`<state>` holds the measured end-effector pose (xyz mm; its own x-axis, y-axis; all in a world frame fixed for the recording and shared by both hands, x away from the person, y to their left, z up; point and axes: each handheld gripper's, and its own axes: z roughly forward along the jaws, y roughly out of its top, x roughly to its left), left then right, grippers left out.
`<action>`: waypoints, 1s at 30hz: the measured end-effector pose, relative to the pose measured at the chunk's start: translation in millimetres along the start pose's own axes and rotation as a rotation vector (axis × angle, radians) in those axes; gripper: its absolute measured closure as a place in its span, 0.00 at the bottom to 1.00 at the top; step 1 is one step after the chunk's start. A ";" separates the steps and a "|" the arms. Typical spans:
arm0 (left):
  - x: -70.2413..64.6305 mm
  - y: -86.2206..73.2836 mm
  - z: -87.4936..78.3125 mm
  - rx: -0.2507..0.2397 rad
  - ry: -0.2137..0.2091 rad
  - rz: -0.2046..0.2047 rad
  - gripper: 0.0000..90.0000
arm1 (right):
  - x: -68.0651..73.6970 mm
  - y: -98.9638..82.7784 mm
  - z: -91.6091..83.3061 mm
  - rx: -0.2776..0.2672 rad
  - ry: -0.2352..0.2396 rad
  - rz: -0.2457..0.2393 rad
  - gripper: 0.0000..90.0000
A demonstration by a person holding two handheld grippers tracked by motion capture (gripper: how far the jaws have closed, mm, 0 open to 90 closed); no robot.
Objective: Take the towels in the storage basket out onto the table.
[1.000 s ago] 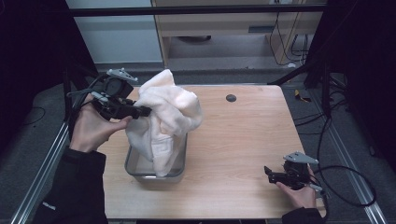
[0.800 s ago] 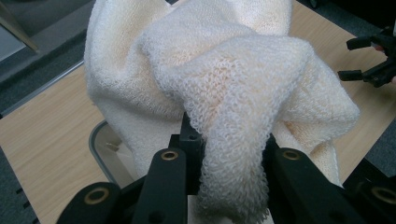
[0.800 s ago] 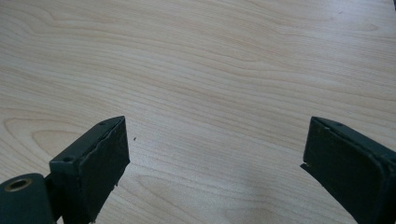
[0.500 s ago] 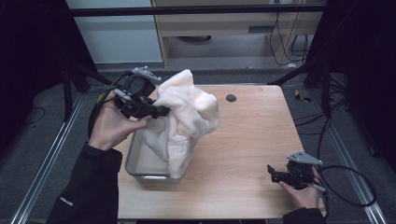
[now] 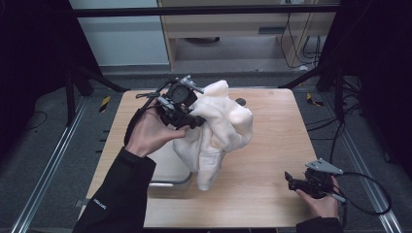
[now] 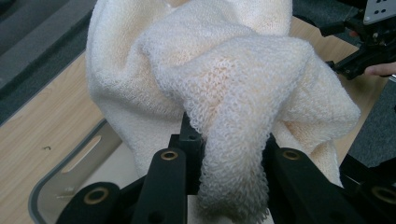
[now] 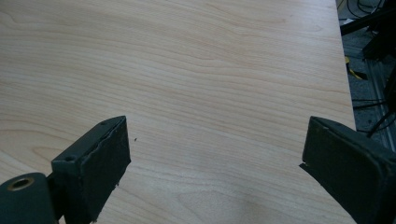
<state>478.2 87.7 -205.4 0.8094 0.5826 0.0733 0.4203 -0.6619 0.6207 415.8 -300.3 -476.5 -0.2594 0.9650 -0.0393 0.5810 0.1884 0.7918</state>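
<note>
A cream knitted cloth [image 5: 216, 128] is held aloft, pinched between the closed jaws of the left gripper [image 5: 187, 116], its tail hanging just above the table [image 5: 272, 145] beside a metal tray [image 5: 167, 177]; the right gripper [image 5: 303, 183] is rested at the near corner, jaws wide and empty, well apart; nothing is seen in the way.

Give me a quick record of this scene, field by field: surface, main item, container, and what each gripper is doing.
surface: light wooden table
main item: cream knitted cloth, bunched, lifted, its lower end hanging to the table beside the tray
container: shallow grey metal tray, at the table's front left, partly hidden by the person's sleeve
left gripper: shut on the cloth, a fold pinched between its jaws
right gripper: open, holding nothing, low over bare wood at the front right
</note>
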 end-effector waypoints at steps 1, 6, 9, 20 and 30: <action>-1.0 1.7 3.5 0.005 -0.005 0.006 0.81 | -0.3 -0.2 -0.2 -0.001 -0.002 0.001 0.08; -7.3 9.5 23.8 0.021 -0.025 0.020 0.81 | -1.3 -1.1 -0.5 -0.004 0.000 -0.001 0.08; -9.5 11.6 32.8 0.022 -0.032 0.029 0.81 | -1.7 -1.4 -0.9 -0.004 0.001 -0.002 0.08; -18.5 16.5 81.7 0.061 -0.068 0.049 0.81 | -3.5 -4.1 -0.1 0.000 0.001 0.000 0.09; -25.5 10.3 125.0 0.099 -0.106 0.049 0.81 | -3.6 -4.8 0.8 0.004 0.002 -0.002 0.09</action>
<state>513.2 7.1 -298.4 0.8666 0.4988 0.0152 0.4135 -0.7346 0.5379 414.6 -304.5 -480.6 -0.2623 0.9642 -0.0392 0.5840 0.1910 0.7889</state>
